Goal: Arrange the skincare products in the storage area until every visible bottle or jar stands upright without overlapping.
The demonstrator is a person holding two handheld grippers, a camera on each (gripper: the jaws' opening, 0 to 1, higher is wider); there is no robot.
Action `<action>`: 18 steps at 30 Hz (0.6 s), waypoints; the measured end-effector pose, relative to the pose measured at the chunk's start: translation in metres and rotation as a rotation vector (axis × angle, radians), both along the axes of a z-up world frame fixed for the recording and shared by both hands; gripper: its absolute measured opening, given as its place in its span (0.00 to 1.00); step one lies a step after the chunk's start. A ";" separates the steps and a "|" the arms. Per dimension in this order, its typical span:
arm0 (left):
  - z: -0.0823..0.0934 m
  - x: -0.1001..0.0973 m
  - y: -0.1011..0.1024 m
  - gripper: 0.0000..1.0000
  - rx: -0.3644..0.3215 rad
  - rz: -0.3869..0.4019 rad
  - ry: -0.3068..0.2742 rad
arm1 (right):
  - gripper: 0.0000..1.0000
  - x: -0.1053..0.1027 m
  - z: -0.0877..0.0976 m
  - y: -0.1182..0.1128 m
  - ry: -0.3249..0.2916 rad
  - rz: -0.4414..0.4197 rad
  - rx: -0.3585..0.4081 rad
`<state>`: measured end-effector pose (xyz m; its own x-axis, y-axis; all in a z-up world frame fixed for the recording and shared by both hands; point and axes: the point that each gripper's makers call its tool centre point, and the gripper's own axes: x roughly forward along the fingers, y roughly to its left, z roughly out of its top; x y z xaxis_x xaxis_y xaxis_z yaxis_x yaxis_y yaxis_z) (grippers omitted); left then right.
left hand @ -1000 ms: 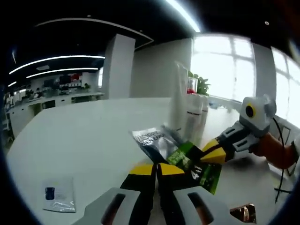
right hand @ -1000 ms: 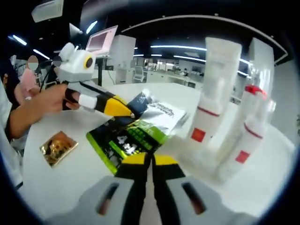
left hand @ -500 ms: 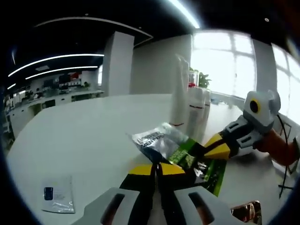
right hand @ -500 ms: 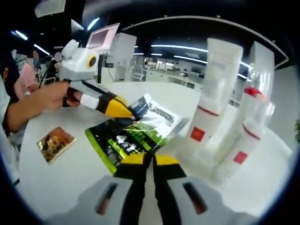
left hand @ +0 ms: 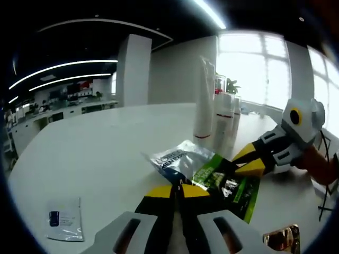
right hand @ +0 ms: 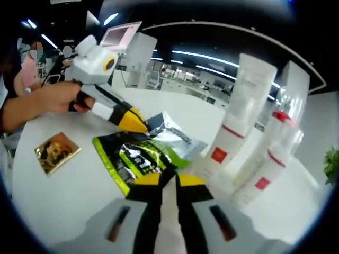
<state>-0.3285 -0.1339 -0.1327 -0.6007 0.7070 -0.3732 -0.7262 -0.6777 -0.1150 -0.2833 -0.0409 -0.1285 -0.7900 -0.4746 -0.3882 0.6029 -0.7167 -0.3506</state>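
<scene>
A silver sachet (left hand: 176, 157) with dark lettering overlaps a green sachet (left hand: 229, 183) on the white table (left hand: 95, 159). My left gripper (left hand: 178, 189) is shut on the silver sachet's near corner. My right gripper (left hand: 237, 161) comes in from the right, shut on the green sachet's edge. In the right gripper view, my own right gripper (right hand: 164, 180) pinches the green sachet (right hand: 135, 159), and the left gripper (right hand: 139, 125), held by a hand, grips the silver sachet (right hand: 175, 135). Tall white tubes (left hand: 204, 100) and red-banded bottles (right hand: 270, 159) stand upright just behind.
A small white sachet (left hand: 64, 224) lies flat at the near left of the table. A gold sachet (right hand: 55, 152) lies flat near the person's hand (right hand: 53, 98). Office desks and a pillar stand far behind the table.
Both grippers keep their hold on the sachets. The right gripper has drawn slightly back and up, and the green sachet is spread out more beside the silver one.
</scene>
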 end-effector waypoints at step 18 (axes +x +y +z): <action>-0.002 0.002 0.001 0.03 -0.012 0.004 0.007 | 0.00 -0.002 0.000 -0.002 0.037 0.022 0.085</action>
<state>-0.3266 -0.1327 -0.1349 -0.6059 0.7006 -0.3769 -0.7246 -0.6816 -0.1018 -0.2849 -0.0430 -0.1283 -0.7945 -0.4583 -0.3984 0.6033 -0.6703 -0.4321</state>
